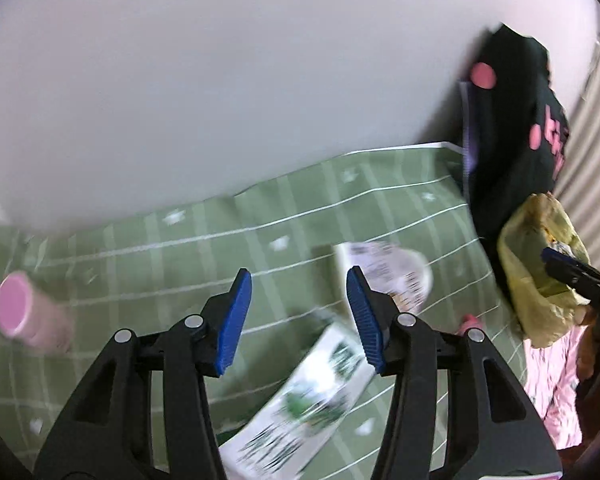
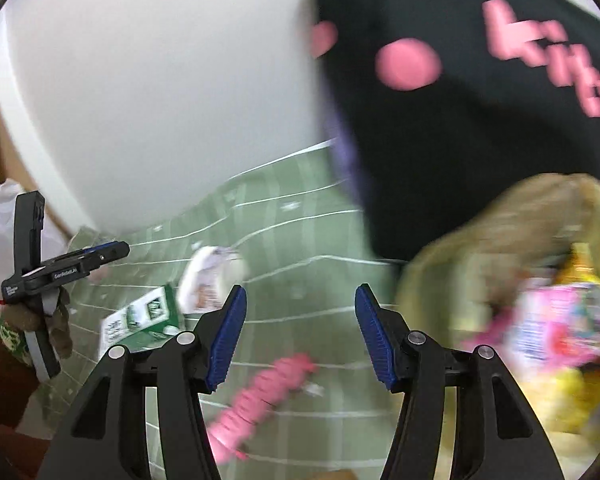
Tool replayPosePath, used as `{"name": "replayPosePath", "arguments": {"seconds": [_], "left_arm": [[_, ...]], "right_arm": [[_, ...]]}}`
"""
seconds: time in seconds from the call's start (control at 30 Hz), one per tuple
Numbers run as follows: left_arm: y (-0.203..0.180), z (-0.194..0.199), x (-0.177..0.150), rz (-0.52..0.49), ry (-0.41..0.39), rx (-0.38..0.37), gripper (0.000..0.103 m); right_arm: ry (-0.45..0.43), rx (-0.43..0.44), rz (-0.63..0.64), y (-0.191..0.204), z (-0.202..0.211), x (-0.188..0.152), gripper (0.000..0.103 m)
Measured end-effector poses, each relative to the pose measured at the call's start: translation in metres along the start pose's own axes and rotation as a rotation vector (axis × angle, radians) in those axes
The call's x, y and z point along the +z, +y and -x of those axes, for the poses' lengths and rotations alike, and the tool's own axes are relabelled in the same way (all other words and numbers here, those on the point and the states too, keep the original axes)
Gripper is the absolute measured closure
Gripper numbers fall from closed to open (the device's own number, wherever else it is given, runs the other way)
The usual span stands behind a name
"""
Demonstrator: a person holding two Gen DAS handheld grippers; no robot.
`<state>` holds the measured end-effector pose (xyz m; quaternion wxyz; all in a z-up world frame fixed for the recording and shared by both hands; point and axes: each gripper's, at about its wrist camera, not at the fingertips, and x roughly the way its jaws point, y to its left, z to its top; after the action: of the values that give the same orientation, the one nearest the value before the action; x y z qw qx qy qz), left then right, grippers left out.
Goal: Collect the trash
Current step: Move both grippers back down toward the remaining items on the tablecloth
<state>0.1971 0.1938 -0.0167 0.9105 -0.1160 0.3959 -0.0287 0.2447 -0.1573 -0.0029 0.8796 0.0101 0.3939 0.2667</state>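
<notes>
A white wall (image 1: 220, 80) fills the far side of both views. Below it lies a green checked cloth (image 1: 180, 248) with thin white lines, spread over the surface where the trash sits. At the far right a black garment with pink dots and lettering (image 1: 512, 120) hangs or stands against the wall, very large in the right wrist view. Just below it, on the right, is a yellowish plastic bag (image 1: 540, 264); in the right wrist view colourful pink and yellow wrappers (image 2: 556, 328) show in its mouth.

On the cloth, a green-and-white printed carton (image 1: 300, 400) lies flat, near and just right of centre. Just beyond it is a white crumpled printed wrapper (image 1: 396, 268). A pink cylindrical container (image 1: 24, 312) lies on its side at the far left. A pink blurred strip of packaging (image 2: 260, 392) lies near the right gripper.

The left gripper (image 1: 299, 280) hangs over the carton with blue pads apart and nothing between them. The right gripper (image 2: 300, 296) is likewise spread wide and empty, beside the bag.
</notes>
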Motion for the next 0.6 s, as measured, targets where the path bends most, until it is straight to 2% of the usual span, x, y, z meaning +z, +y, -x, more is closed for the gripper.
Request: {"name": "replayPosePath", "arguments": {"seconds": [0.23,0.37,0.43,0.53,0.6], "left_arm": [[0.031,0.025,-0.033,0.022,0.02,0.048,0.056],[0.031,0.032,-0.044,0.019,0.025,0.032,0.055],[0.024,0.029,-0.048,-0.016,0.06,0.025,0.053],[0.01,0.022,-0.05,-0.077,0.117,0.007,0.051],[-0.002,0.019,-0.052,-0.131,0.132,0.001,0.051]], "right_arm": [[0.092,0.12,0.069,0.053,-0.077,0.005,0.05],[0.139,0.124,0.069,0.064,-0.114,0.009,0.055],[0.164,0.126,0.072,0.067,-0.128,0.01,0.058],[0.224,0.136,0.075,0.072,-0.147,0.009,0.071],[0.245,0.148,0.084,0.074,-0.151,0.008,0.072]]}}
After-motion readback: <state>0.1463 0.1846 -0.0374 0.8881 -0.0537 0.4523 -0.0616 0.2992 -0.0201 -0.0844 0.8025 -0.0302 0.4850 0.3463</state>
